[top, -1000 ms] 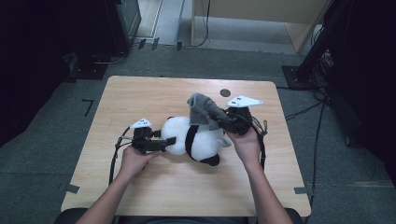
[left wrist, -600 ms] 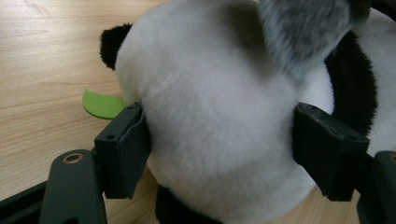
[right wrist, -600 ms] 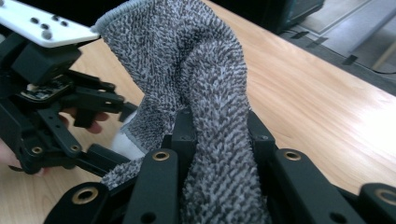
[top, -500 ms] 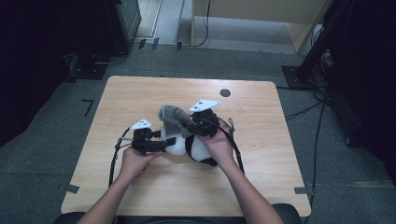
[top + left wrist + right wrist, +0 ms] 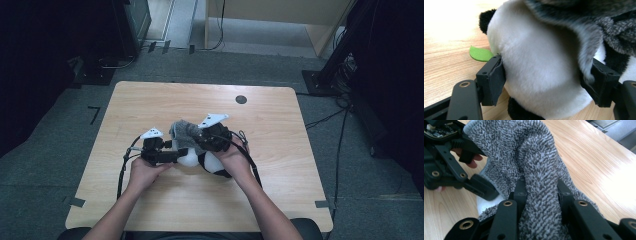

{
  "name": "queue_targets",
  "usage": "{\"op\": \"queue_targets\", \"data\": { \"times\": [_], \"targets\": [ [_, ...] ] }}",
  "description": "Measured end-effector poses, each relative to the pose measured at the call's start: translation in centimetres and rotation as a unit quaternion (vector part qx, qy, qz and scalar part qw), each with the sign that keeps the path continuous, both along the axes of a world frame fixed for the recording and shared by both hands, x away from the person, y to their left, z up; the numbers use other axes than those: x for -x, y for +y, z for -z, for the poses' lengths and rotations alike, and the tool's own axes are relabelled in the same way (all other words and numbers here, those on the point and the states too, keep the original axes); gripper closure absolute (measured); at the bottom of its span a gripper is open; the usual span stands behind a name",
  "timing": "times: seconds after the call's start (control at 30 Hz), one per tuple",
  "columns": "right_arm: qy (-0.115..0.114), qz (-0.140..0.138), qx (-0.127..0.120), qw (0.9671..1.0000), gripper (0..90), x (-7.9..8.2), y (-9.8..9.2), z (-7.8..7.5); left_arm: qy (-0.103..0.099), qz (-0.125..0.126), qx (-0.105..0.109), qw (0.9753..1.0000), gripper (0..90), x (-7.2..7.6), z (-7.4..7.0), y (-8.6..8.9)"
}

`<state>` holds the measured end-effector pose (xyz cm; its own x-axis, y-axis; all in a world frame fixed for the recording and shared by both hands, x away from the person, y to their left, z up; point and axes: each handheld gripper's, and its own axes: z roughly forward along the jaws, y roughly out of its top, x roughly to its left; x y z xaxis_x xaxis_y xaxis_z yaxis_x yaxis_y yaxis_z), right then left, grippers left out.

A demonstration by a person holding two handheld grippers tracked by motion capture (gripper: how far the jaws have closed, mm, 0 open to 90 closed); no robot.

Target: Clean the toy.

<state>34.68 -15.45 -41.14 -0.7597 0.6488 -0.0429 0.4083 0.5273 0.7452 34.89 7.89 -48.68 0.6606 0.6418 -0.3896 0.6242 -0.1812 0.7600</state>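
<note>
My right gripper (image 5: 541,195) pinches a fold of the grey cloth (image 5: 524,157), my left gripper (image 5: 546,85) squeezes the panda (image 5: 536,65) on the table (image 5: 150,105), so I should drape the cloth evenly over its head without letting the toy roll.

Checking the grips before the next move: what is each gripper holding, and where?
Left gripper clamps the plush panda across its white body; right gripper pinches a bunched fold of the grey cloth.
</note>
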Motion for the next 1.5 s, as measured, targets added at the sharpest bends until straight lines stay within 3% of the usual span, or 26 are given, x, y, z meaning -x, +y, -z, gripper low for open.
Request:
{"op": "queue_targets", "data": {
  "times": [0.47,0.77,0.97,1.1,1.33,1.5],
  "targets": [
    [-0.009,0.047,-0.029,0.9984,70.3,1.1,-4.9,-0.8,0.009,0.006,-0.004,0.9999,25.3,-0.3,-0.2,0.0],
    [0.004,0.093,-0.061,0.9938,70.6,1.8,-9.1,-0.9,0.01,0.008,0.0,0.9999,25.3,-0.6,-0.3,-0.2],
    [0.01,0.137,-0.065,0.9884,71.5,2.3,-11.6,0.0,0.013,0.009,0.003,0.9999,25.2,-0.9,-0.4,-0.4],
    [0.022,0.162,-0.054,0.9851,72.1,2.4,-13.0,1.0,0.016,0.012,0.003,0.9998,25.3,-1.1,-0.5,-0.4],
    [0.055,0.181,-0.052,0.9806,72.6,1.7,-14.1,3.6,0.012,0.018,0.011,0.9997,25.2,-1.2,-0.4,-0.3],
    [0.059,0.189,-0.066,0.978,72.5,1.7,-14.9,3.7,0.01,0.019,0.01,0.9997,25.2,-1.2,-0.4,-0.3]
  ]
}}
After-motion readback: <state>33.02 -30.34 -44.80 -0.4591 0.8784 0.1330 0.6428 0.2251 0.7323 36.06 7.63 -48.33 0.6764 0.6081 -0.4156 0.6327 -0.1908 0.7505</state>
